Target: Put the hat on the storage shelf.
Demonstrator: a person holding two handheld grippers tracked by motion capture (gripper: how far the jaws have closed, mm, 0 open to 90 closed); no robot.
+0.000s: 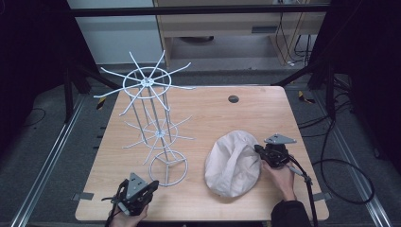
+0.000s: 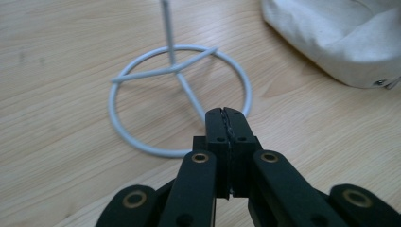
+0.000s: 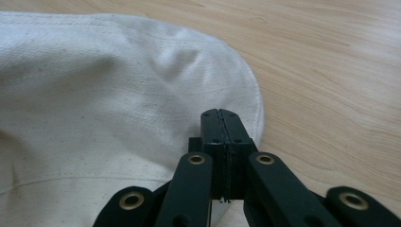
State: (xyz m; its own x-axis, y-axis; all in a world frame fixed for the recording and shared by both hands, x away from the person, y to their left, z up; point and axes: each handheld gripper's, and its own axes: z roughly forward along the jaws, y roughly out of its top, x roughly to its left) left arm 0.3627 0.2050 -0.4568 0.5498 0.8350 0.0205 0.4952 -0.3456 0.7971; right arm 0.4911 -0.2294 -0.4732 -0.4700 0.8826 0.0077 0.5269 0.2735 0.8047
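Where the right claw (image 3: 222, 113) hovers pressed closed, cloth cap (image 3: 104, 94) just beneath.

Wire rack (image 1: 153, 120) blocks table's (image 1: 265, 113) left.

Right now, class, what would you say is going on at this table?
A person sits at a wooden table with a gripper in each hand. The left gripper is shut on nothing, near the ring base of a white wire rack that stands upright. The right gripper is also shut, its tips over the edge of a cream cloth hat lying on the table; whether it touches the hat is unclear. Nothing has been lifted.
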